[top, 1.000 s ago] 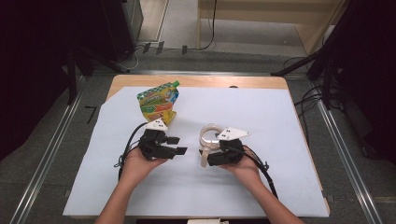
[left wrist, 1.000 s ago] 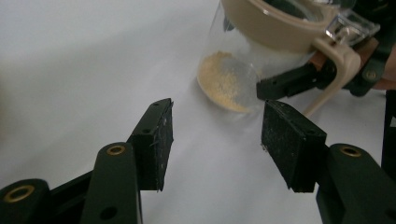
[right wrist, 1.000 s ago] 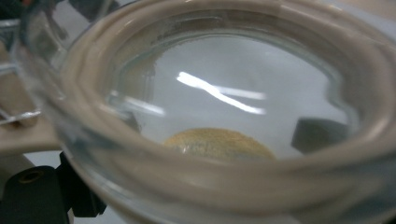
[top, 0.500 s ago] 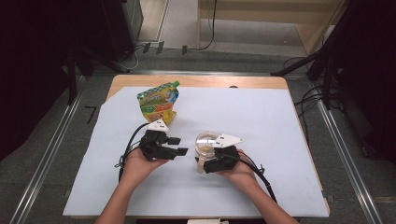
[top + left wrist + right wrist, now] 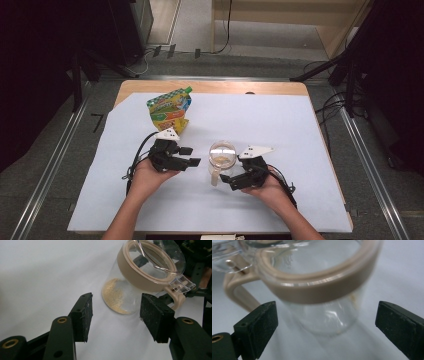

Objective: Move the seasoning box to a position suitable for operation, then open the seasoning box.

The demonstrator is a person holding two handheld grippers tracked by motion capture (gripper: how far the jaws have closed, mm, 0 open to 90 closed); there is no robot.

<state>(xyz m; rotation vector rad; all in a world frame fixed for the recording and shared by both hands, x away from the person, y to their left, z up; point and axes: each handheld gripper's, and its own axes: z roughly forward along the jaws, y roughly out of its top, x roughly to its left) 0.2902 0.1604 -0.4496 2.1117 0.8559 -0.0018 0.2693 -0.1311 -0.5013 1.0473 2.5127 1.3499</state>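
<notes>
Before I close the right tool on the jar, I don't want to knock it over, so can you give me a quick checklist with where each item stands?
1. Right tool open wide enough for the jar: ok, a jaw stands off each side.
2. Jar upright on the table: ok.
3. Jaws touching the glass: not yet, gaps show on both sides.
4. Handle clear of the jaws: cannot tell, it sits close to one jaw.
5. Left tool out of the way: ok, open and short of the jar.
6. Lid shut: cannot tell.
</notes>
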